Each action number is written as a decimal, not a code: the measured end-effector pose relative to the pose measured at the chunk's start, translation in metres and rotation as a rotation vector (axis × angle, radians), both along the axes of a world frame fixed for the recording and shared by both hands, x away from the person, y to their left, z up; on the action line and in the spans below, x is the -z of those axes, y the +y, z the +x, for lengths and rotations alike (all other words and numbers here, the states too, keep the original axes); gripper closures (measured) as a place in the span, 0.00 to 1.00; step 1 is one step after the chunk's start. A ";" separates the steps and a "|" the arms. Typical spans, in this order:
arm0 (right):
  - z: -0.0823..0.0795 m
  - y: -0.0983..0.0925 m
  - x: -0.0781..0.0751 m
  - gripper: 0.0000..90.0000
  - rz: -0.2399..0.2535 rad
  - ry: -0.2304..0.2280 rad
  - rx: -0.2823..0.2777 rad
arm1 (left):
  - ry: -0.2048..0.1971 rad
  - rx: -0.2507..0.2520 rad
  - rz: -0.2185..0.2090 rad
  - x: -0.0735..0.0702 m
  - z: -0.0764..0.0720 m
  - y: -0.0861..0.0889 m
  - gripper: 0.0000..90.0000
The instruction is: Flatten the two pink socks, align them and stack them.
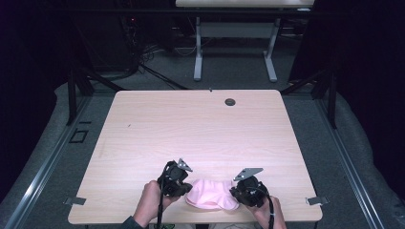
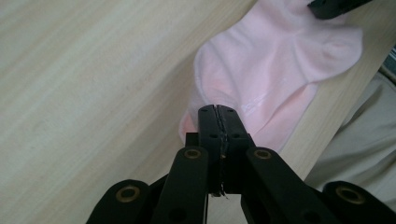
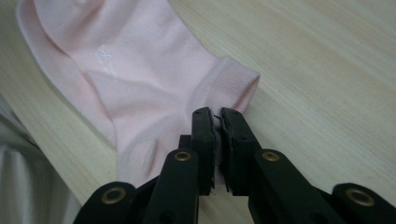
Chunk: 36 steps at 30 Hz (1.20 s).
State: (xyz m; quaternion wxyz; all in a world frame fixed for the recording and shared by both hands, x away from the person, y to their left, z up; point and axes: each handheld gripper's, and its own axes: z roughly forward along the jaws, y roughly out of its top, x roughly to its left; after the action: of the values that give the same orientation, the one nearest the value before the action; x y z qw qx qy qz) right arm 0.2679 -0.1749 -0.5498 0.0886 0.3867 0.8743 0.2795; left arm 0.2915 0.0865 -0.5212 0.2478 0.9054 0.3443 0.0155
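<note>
Pink, soft knit ankle sock [image 1: 211,194] lies bunched at the near edge of the pale wooden desk [image 1: 191,124], about midway along it. Left gripper [image 2: 218,112] is clenched on one end of the fabric; right gripper [image 3: 217,119] pinches the ribbed cuff end. Both hands sit at the near edge.

Work area: light wood table in a dark room

The table [image 1: 200,124] has a round cable grommet [image 1: 230,102] near its far edge. Grey carpet [image 1: 239,76] covers the floor. A second table with white legs [image 1: 234,47] stands behind. Black frame struts [image 1: 76,81] and cables [image 1: 143,52] occupy the dim surroundings.
</note>
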 end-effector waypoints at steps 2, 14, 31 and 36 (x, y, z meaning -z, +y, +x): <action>0.001 0.000 0.003 0.93 -0.016 0.004 -0.007 | 0.023 -0.001 0.007 0.009 -0.001 0.001 1.00; -0.001 0.004 0.007 0.87 -0.055 -0.020 0.003 | 0.006 -0.020 0.010 0.023 -0.005 0.009 0.95; -0.001 -0.035 -0.022 0.14 0.101 -0.154 0.124 | -0.243 -0.264 -0.001 -0.005 -0.002 0.072 0.11; 0.000 -0.060 -0.026 0.06 0.097 -0.192 0.201 | -0.250 -0.345 0.023 0.006 -0.002 0.103 0.05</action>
State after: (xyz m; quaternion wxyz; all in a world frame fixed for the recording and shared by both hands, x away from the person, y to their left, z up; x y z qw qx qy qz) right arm 0.2674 -0.2345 -0.5241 0.1808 0.4477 0.8041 0.3468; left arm 0.2897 0.1894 -0.5272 0.2719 0.8268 0.4606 0.1741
